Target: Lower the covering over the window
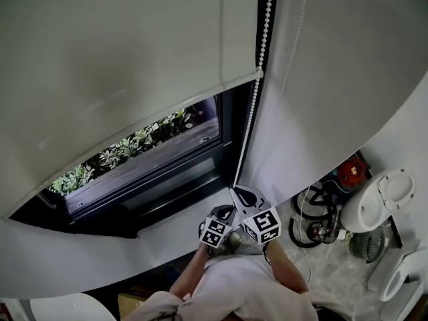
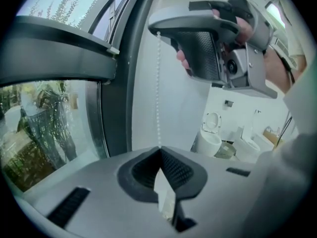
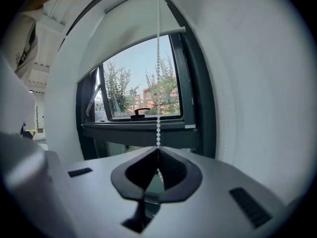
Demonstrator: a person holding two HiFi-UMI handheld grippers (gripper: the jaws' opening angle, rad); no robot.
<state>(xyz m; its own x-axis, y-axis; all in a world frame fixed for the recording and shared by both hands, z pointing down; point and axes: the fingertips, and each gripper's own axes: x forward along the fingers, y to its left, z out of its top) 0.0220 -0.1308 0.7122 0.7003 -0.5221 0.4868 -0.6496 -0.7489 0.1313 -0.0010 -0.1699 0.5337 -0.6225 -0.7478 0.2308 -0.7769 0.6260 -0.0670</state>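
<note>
White roller blind (image 1: 134,65) is only partway down the window (image 1: 160,146), and the lower glass is uncovered, so I'd say there's more pulling left. The bead chain (image 1: 257,79) hangs along the window's right edge. The left gripper (image 2: 159,151) and right gripper (image 3: 158,151) are both pinched tight on it, right above left. No readable writing anywhere, just square markers (image 1: 262,226).

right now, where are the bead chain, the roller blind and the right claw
bead chain (image 1: 265,29), head view, upper stretch
roller blind (image 1: 120,52), head view, middle of fabric
right claw (image 3: 158,150), right gripper view, tips shut on the chain
</note>
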